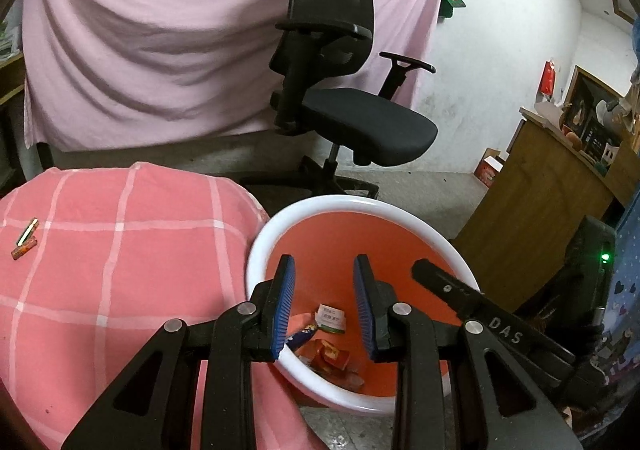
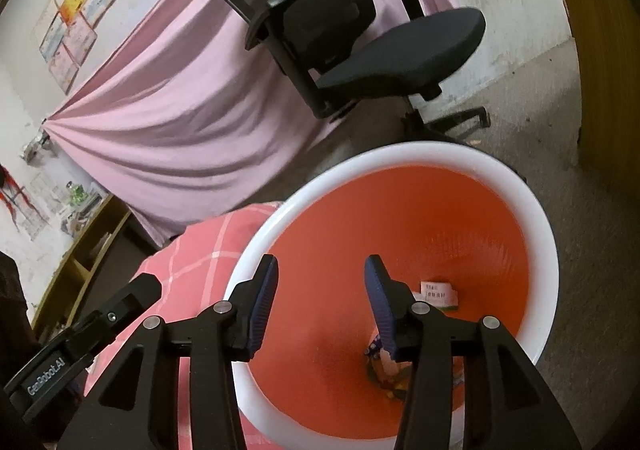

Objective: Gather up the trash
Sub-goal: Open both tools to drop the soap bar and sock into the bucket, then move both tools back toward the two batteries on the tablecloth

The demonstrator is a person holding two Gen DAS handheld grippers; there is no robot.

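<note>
Your bin (image 1: 420,228) looks smooth plastic w/ glossy white rim, matt orange inside; trash (image 1: 331,317) in it is printed paper/card and shiny wrappers; your left gripper (image 1: 325,280) is matt black plastic w/ ribbed blue pads (image 1: 285,298), bright metal pins; checked pink tablecloth (image 1: 120,270) is soft woven cloth; office chair (image 1: 340,62) has mesh back, fabric seat.

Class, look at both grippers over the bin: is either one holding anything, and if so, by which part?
Nothing is held. The left gripper and the right gripper both hang open and empty above the bin; the wrappers lie loose at its bottom.
</note>
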